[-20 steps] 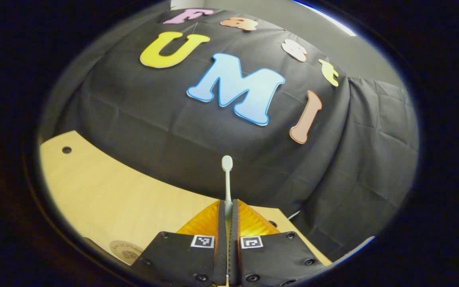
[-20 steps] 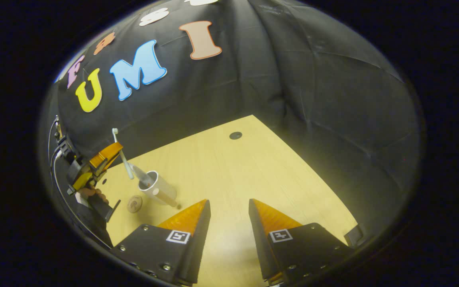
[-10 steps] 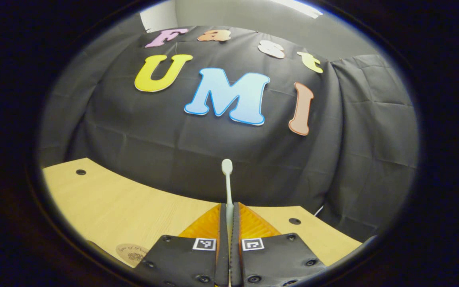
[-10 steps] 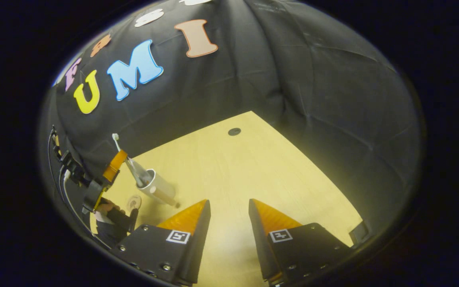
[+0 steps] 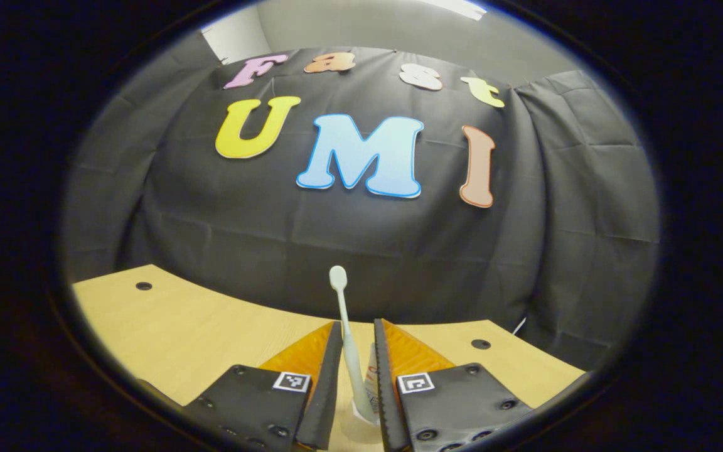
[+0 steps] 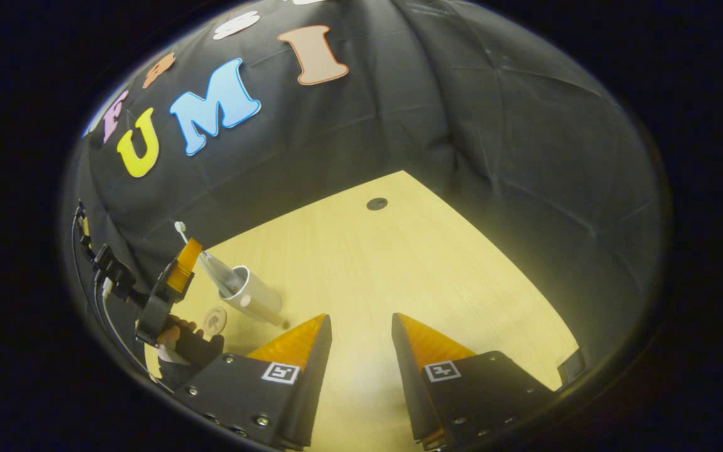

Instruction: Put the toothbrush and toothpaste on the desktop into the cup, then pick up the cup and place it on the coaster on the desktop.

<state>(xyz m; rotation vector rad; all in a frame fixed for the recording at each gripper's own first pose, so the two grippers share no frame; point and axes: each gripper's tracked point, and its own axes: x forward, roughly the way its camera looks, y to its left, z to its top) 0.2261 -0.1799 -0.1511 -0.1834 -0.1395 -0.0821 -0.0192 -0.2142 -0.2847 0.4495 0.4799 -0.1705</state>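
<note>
On the bench (image 6: 412,263), toothbrush (image 5: 344,326) and toothpaste (image 6: 216,271) stood in the cup (image 6: 252,296); left hand-held gripper (image 5: 355,351) narrowly parted, right hand-held gripper (image 6: 361,326) wide; coaster (image 6: 213,321) move remained.

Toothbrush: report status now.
Left gripper open, toothbrush standing loose between its fingers, bottom end in the cup. Right gripper open, holding nothing. Coaster beside cup, bare. Nothing in the way.
</note>
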